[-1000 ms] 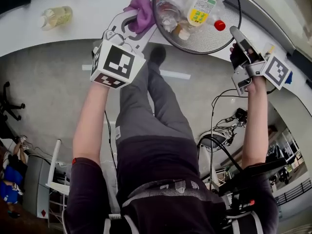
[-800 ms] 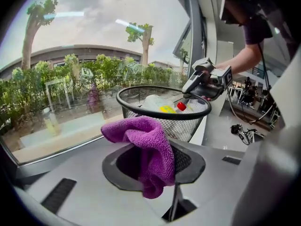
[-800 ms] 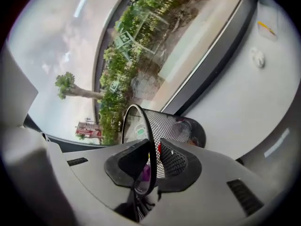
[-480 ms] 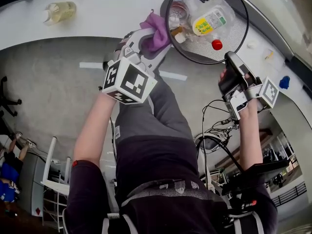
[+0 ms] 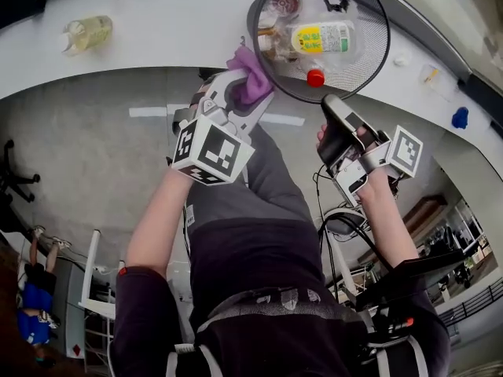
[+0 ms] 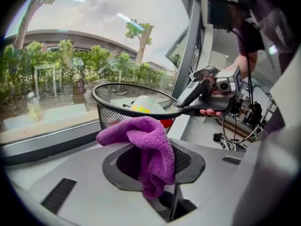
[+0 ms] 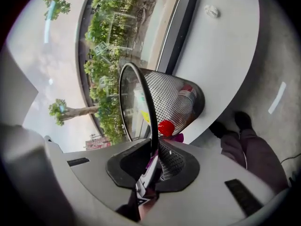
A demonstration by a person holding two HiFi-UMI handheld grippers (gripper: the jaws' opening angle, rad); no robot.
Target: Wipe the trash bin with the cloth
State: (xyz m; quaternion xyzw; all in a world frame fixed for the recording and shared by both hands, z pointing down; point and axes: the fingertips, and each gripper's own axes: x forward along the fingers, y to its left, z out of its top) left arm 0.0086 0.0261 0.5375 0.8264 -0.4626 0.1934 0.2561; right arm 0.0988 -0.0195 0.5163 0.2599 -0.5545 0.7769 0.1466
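A black wire-mesh trash bin (image 5: 360,63) stands tilted on the white ledge, with its mouth toward me. It holds a plastic bottle with a yellow label (image 5: 322,36) and a red cap (image 5: 315,78). My left gripper (image 5: 245,85) is shut on a purple cloth (image 5: 251,71), which lies against the outside of the bin just under the rim (image 6: 117,89). The cloth (image 6: 146,145) hangs from the jaws. My right gripper (image 5: 330,105) has the bin's rim (image 7: 149,108) and mesh wall between its jaws (image 7: 153,157), which are closing on it.
A pale bottle (image 5: 86,31) lies on the ledge (image 5: 157,22) at the far left. Small bits, one of them blue (image 5: 460,118), sit on the ledge at the right. The person's legs and cables (image 5: 346,210) are on the grey floor below.
The bin has turned: the labelled bottle now lies crosswise. My right gripper has gone from the bin's right side to its near rim. The cloth has stayed against the bin's left side.
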